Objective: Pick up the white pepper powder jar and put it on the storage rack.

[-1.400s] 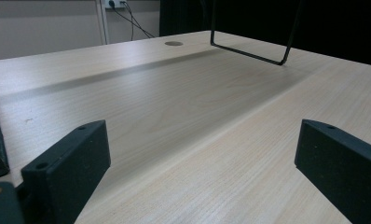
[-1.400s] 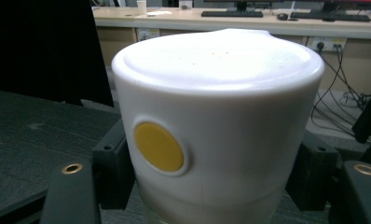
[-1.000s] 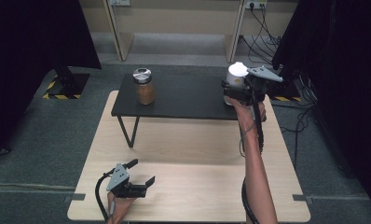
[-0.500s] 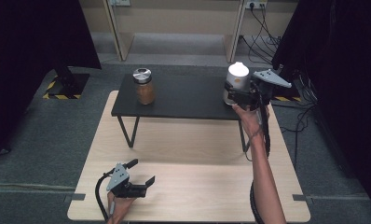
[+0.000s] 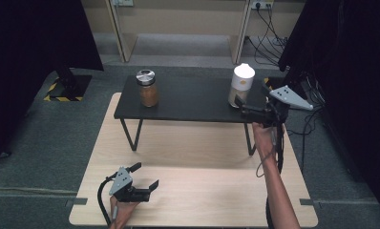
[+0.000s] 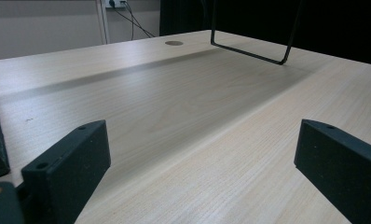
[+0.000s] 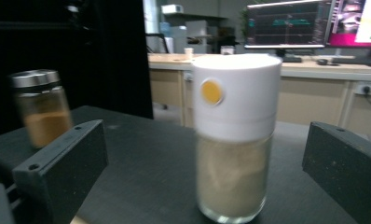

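The right gripper [image 5: 241,106] was held far forward on an outstretched forearm, jaws spread wide. The left gripper [image 5: 145,177] sat low near the person, jaws likewise apart.

Clear glossy glass with a smooth white plastic cap on the jar [image 7: 233,140] between matt black jaws; matt dark shelf [image 7: 151,172] beneath.

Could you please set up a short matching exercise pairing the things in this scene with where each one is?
Things:
1. white-capped jar
2. metal-lidded jar
3. left gripper
4. right gripper

Places:
A. low over the wooden table, open
B. left end of the black shelf
C. right end of the black shelf
D. open beside the white-capped jar

Pairs: 1-C, 2-B, 3-A, 4-D
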The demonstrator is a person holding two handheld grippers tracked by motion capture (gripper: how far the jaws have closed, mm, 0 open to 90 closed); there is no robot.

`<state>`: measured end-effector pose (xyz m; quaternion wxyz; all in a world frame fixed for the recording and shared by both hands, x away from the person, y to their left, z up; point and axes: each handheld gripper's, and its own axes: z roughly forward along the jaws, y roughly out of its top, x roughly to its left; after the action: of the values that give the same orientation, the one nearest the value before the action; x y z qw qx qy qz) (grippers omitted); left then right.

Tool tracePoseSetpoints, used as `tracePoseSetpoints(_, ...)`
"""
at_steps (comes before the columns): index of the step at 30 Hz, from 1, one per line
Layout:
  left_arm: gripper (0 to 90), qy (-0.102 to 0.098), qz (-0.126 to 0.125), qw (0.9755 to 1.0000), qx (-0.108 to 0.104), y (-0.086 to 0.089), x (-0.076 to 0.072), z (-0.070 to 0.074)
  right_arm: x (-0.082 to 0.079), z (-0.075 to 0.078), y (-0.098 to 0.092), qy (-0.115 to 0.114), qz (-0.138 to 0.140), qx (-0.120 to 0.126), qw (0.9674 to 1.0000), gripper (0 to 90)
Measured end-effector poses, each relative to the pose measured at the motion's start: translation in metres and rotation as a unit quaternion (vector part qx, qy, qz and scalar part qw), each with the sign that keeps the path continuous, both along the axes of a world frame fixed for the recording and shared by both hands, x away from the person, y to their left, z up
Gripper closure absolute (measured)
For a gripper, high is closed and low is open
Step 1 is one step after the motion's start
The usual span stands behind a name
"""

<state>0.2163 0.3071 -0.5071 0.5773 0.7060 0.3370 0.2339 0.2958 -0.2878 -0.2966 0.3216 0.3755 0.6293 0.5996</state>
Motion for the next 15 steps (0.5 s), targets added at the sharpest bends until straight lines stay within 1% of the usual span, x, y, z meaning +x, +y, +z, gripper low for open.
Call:
tracePoseSetpoints(1, 2.9, 0.000, 0.000, 1.0000, 0.000, 0.000, 0.000, 0.000, -0.003, -0.003, -0.002, -0.002, 0.006, 0.002, 1.0000, 0.1)
tracePoseSetpoints(3, 2.9, 0.000, 0.000, 1.0000, 0.000, 0.000, 0.000, 0.000, -0.011, -0.011, -0.006, -0.004, 0.018, -0.005, 0.9998, 0.1)
tracePoseSetpoints(5, 2.9, 0.000, 0.000, 1.0000, 0.000, 0.000, 0.000, 0.000, -0.018, -0.020, -0.008, 0.000, 0.024, -0.011, 0.9996, 0.1)
tracePoseSetpoints(7, 2.9, 0.000, 0.000, 1.0000, 0.001, 0.000, 0.000, 0.000, -0.026, -0.032, -0.013, 0.001, 0.033, -0.007, 0.9994, 0.1)
tracePoseSetpoints(8, 2.9, 0.000, 0.000, 1.0000, 0.001, 0.000, 0.000, 0.000, -0.029, -0.037, -0.014, 0.003, 0.037, -0.010, 0.9992, 0.1)
tracePoseSetpoints(11, 2.7, 0.002, 0.000, 1.0000, -0.002, 0.000, 0.000, 0.000, -0.040, -0.057, -0.019, 0.004, 0.044, -0.009, 0.9990, 0.1)
tracePoseSetpoints(15, 2.6, 0.002, 0.001, 1.0000, -0.003, 0.000, 0.000, 0.000, -0.055, -0.086, -0.019, 0.001, 0.031, -0.007, 0.9995, 0.3)
